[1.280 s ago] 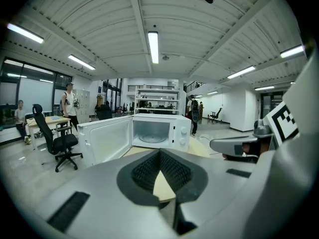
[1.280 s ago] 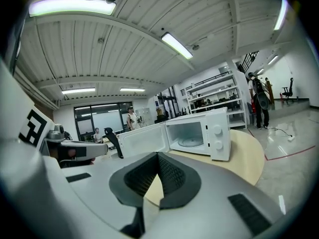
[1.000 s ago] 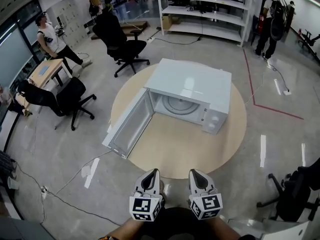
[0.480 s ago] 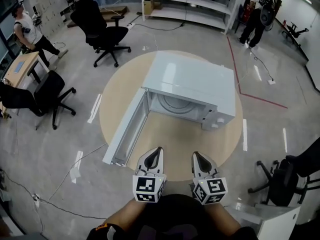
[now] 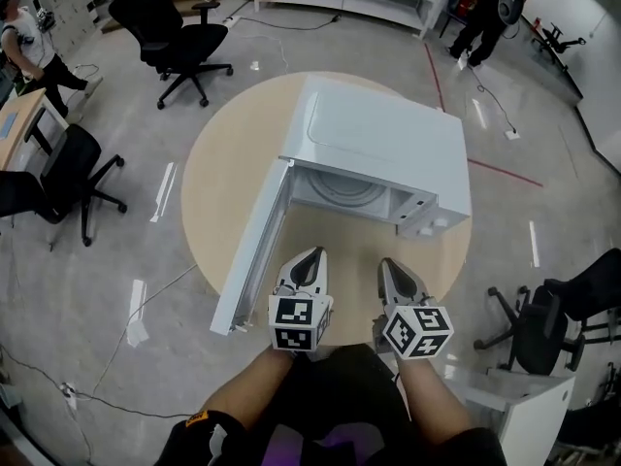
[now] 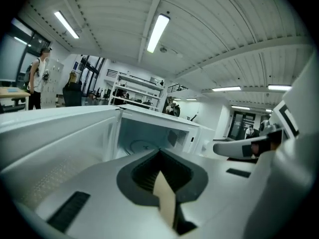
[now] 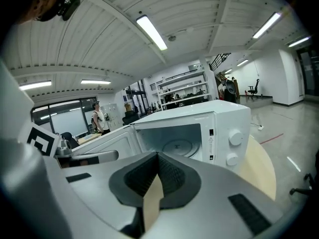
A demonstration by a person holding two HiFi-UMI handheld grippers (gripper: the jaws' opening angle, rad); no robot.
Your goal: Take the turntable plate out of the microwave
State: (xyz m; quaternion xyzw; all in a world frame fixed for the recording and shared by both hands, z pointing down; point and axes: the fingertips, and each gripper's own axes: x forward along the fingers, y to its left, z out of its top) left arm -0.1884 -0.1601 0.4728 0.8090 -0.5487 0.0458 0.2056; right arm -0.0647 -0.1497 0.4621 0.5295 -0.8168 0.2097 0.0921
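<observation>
The round table [image 5: 218,163] carries the white microwave [image 5: 388,149] at its middle, with the cavity facing the near side. Its door [image 5: 254,246] stands swung wide to the left, which leaves the mouth free to reach into. The turntable plate [image 7: 182,147] lies flat on the cavity floor with its face up; being round, it has no long axis. At the table's near edge the left gripper [image 5: 309,260] and right gripper [image 5: 393,270] sit side by side, aimed at the opening. Both pairs of jaws are pressed together on nothing, probably just approaching.
</observation>
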